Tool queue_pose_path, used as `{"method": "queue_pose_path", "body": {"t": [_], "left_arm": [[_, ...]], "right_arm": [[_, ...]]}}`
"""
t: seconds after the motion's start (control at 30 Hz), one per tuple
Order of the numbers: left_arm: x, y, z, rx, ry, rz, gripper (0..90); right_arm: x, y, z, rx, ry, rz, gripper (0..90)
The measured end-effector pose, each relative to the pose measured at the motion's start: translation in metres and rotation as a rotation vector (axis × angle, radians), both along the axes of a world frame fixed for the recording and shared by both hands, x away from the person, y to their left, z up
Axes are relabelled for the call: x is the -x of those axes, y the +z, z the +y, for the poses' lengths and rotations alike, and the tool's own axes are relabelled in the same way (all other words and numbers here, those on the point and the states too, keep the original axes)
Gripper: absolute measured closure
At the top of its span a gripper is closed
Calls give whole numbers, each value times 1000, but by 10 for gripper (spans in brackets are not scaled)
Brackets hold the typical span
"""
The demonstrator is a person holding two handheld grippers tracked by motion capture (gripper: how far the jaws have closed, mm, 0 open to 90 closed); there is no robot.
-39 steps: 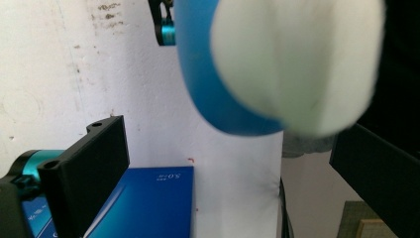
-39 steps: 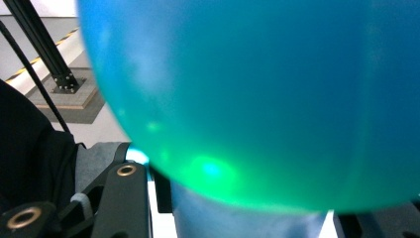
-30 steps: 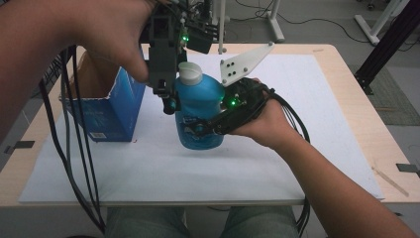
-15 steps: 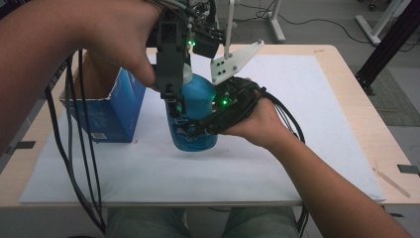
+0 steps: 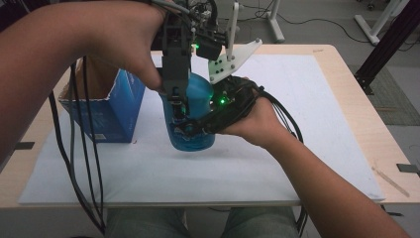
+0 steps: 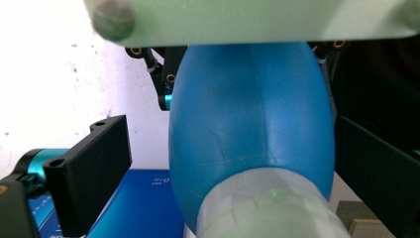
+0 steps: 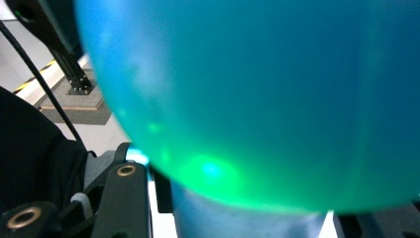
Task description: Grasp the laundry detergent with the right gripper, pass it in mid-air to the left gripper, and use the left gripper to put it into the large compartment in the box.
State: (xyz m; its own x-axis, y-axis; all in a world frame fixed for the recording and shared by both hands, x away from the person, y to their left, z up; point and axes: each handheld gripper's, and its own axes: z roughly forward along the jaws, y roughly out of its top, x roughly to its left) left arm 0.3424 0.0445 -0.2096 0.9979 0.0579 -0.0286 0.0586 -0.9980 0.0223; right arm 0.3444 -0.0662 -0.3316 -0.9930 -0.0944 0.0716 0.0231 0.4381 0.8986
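One blue plastic bottle (image 5: 197, 106) with a pale ribbed cap stands upright on the white paper sheet (image 5: 297, 148) covering the light wooden table (image 5: 346, 69), at the centre of the high view. In the left gripper view the bottle (image 6: 247, 124) shows cap-end nearest the camera, its body swelling away from the lens.

Right gripper (image 5: 190, 130), held in the person's right hand (image 5: 257, 121), reaches in from the right with its jaws closed against the bottle's lower body. The right gripper view looks straight onto the blue wall (image 7: 257, 99), which carries a green light reflection.

Left gripper (image 5: 176, 106) descends from above over the cap. In its own view, the black jaws stand spread on either side of the cap, apart from it, with nothing gripped.

Just left of the bottle, an open blue cardboard box (image 5: 109, 111) sits on the sheet. Black cables (image 5: 81, 148) trail down towards the near table edge.
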Motion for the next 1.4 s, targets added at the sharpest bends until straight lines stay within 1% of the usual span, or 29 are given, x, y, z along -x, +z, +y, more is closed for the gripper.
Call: {"method": "queue_pose_path", "body": {"t": [0.03, 0.07, 0.23, 0.33, 0.4, 0.53, 0.6, 0.8, 0.87, 1.1, 1.17, 1.4], "left_arm": [[0, 0, 0, 3, -2, 1, 78], [0, 0, 0, 3, 2, 3, 85], [-1, -2, 0, -3, 7, -3, 88], [-2, -2, 0, -7, 5, -3, 119], [-3, -2, 0, -10, 8, -5, 123], [-3, -3, 1, -5, 12, -4, 138], [-3, -3, 1, -5, 12, -1, 159], [-3, -3, 1, -4, 14, 0, 159], [-3, -3, 0, -5, 8, -2, 182], [-3, -4, -1, -11, 7, -4, 194], [-3, -4, -1, -10, 9, -1, 216], [-2, -5, -2, -6, 11, 0, 238]], "right_arm": [[0, 0, 0, -1, -1, -1, 466], [0, 0, 0, -1, -1, 1, 466], [-1, 0, 0, -5, -3, 1, 466], [-1, -1, 0, -6, -3, 1, 467], [-1, -1, 0, -7, -4, 0, 466], [-1, -1, -1, -9, -6, 3, 466], [-2, -1, -1, -9, -6, 4, 466], [-2, -1, -1, -9, -10, 5, 467], [-2, -1, -2, -12, -11, 2, 467], [-2, -1, -2, -14, -11, 3, 467], [-3, 0, -2, -14, -11, 5, 467], [-3, -1, -1, -15, -10, 5, 467]]}}
